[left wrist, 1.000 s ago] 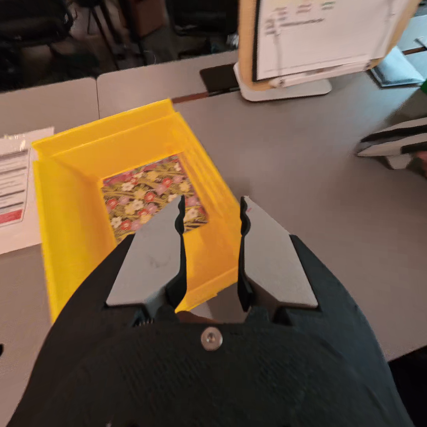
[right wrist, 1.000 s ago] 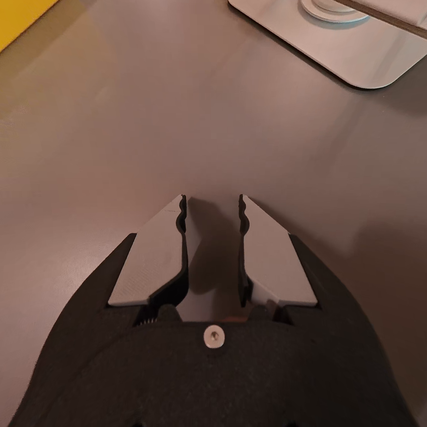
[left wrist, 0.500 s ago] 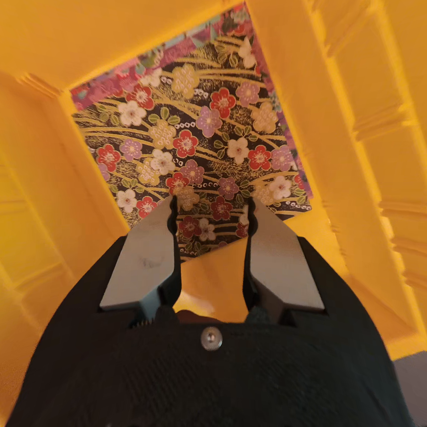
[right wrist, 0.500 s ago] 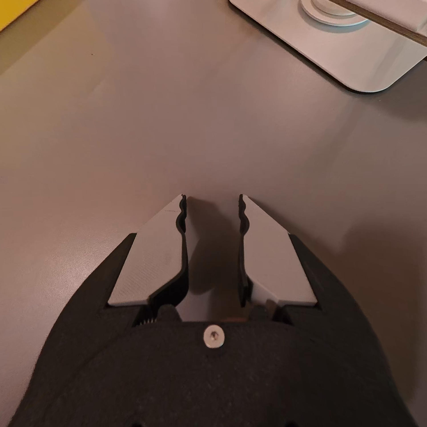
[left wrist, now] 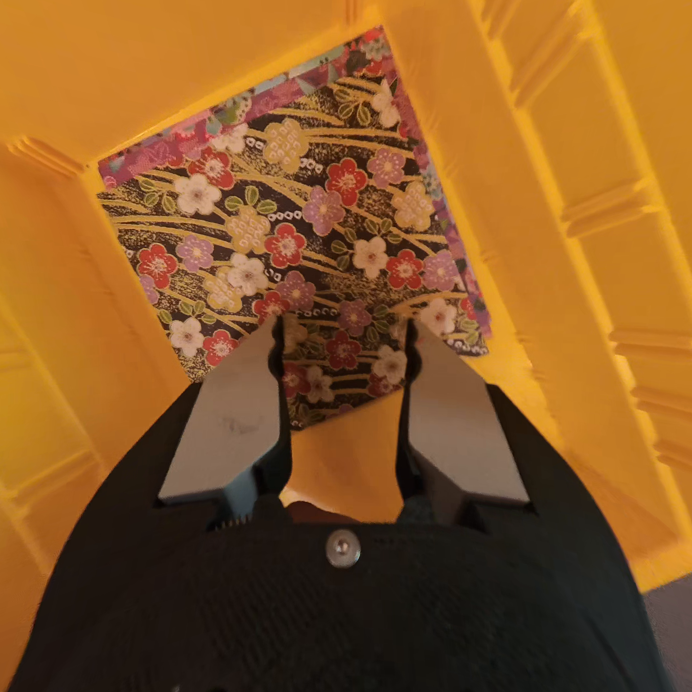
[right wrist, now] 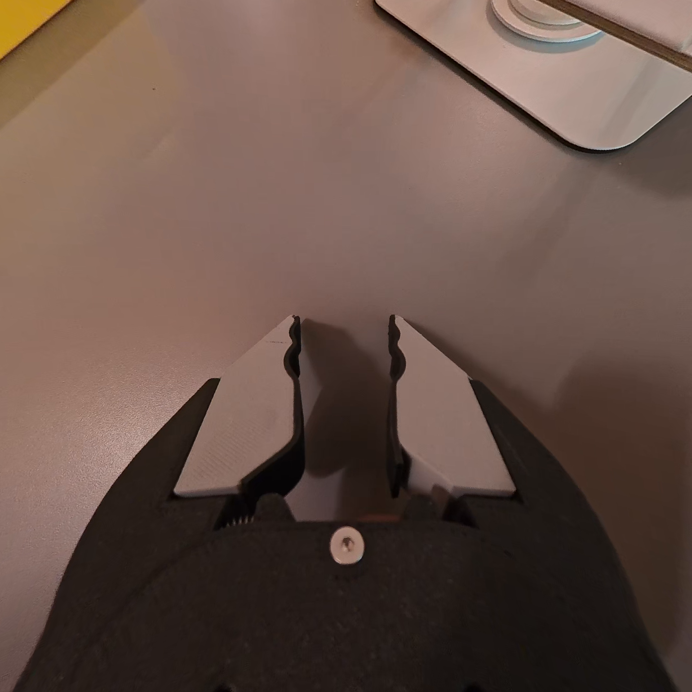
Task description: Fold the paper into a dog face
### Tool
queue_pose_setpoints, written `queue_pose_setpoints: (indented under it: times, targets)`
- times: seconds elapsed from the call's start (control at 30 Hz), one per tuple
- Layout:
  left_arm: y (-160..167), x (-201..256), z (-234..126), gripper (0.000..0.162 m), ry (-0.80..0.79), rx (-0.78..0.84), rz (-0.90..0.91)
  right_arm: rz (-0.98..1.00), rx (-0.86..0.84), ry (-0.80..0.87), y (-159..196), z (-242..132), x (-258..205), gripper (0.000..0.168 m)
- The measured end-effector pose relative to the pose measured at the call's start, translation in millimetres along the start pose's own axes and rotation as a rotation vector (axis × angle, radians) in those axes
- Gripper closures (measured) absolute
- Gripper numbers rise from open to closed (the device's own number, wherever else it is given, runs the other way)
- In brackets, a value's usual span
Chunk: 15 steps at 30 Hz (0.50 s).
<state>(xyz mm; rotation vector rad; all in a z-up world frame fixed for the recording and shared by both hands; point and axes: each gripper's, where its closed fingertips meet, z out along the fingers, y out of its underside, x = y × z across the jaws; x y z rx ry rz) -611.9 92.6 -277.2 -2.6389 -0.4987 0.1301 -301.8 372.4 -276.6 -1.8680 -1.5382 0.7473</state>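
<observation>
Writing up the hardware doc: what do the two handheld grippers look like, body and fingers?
Both match. The left gripper and right gripper have a broad textured black body, one silver screw at centre, and two flat grey fingers tapering to points, with wavy black inner pads. No cables or sleeves show.

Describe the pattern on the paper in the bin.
Red, white, lilac and gold blossoms on dark paper; left wrist view.

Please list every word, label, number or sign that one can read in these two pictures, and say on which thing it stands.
There is none to read.
Patterned paper in the yellow bin: only flowers and leaves, no writing.
Left gripper and right gripper: plain, only a faint scuff on one finger.
Grey table and white stand base: no markings visible.
</observation>
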Motion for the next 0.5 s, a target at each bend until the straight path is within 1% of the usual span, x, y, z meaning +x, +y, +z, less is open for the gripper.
queue_pose_setpoints:
  times: [0.03,0.1,0.13,0.17,0.27,0.3,0.5]
  targets:
    - [-1.0,0.2,-0.1,0.098,-0.002,0.011,0.003,0.0,0.0,0.0,0.0,0.0,0.1,0.124]
    - [-1.1,0.2,0.1,0.098,0.001,0.028,0.004,0.0,0.0,0.0,0.1,0.1,0.0,0.125]
    - [-1.7,0.1,-0.2,0.103,0.004,0.042,0.004,-0.001,0.0,0.0,0.1,0.1,0.0,0.125]
    - [-2.6,-1.8,-1.0,0.124,-0.002,0.059,0.0,-0.002,-0.001,0.001,0.1,0.1,-0.1,0.124]
    - [-3.0,-8.9,-1.0,0.154,-0.029,0.083,-0.008,-0.005,-0.001,0.003,0.1,0.2,-0.1,0.124]
    - [-2.9,-9.0,-1.0,0.162,-0.028,0.084,-0.004,-0.006,-0.001,0.003,0.2,0.1,-0.2,0.124]
    - [-2.9,-8.9,-1.7,0.162,-0.036,0.061,0.016,-0.005,-0.001,0.0,0.6,-0.5,-0.9,0.124]
